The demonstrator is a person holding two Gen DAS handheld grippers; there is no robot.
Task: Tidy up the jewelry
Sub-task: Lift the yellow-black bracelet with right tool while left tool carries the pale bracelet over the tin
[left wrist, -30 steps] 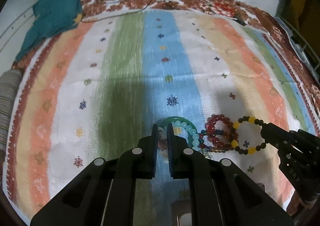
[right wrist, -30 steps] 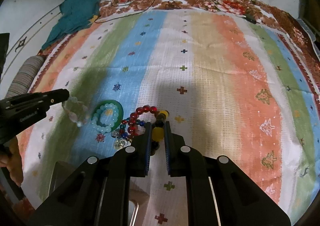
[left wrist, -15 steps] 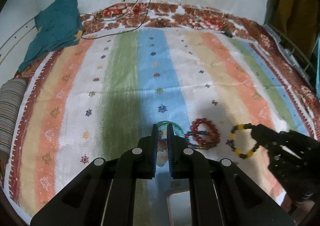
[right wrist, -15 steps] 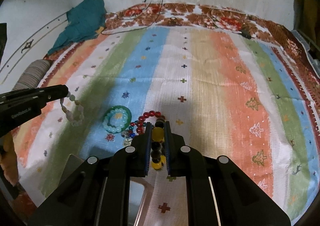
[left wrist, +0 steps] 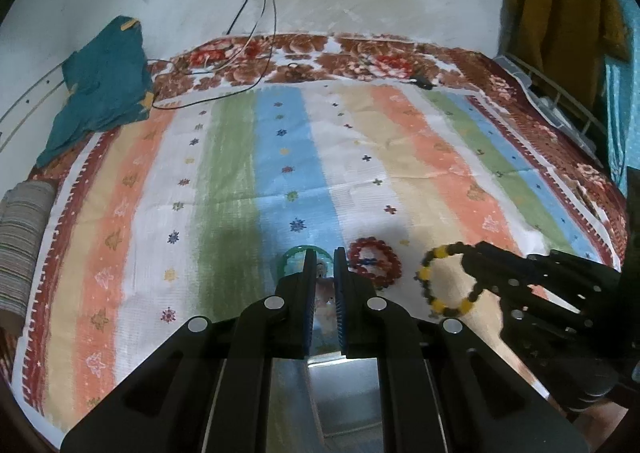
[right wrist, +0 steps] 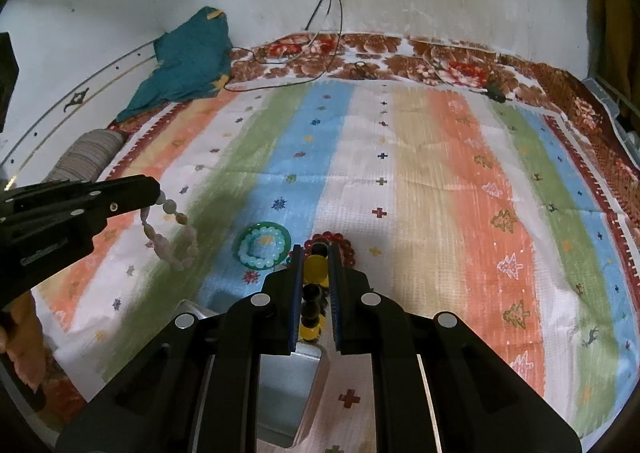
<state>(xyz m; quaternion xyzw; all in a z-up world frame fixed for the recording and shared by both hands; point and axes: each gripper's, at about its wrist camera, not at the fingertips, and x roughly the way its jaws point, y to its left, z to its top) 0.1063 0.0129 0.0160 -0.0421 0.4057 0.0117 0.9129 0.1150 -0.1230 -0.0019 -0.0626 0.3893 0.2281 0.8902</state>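
Observation:
My left gripper [left wrist: 320, 253] is shut on a pale pink stone bracelet [right wrist: 172, 253], which hangs from its tip above the striped cloth [left wrist: 240, 181]. My right gripper [right wrist: 314, 251] is shut on a black and yellow bead bracelet [right wrist: 315, 268]; in the left wrist view that bracelet [left wrist: 439, 305] dangles in the air at the right. On the cloth lie a green ring with turquoise beads [right wrist: 260, 263] and a red bead bracelet [left wrist: 396, 263]. A shiny metal tray [left wrist: 344, 397] sits under both grippers at the near edge.
A teal cloth [left wrist: 104, 81] lies at the far left. Cables [left wrist: 240, 81] run from a wall socket across the far end of the bed. A striped roll [left wrist: 20, 245] lies at the left edge. A mustard garment [left wrist: 560, 5] hangs at the right.
Both grippers have risen and drawn back from the cloth. The black and yellow bracelet and the pink one have come up off the pile; the red and green pieces stay put.

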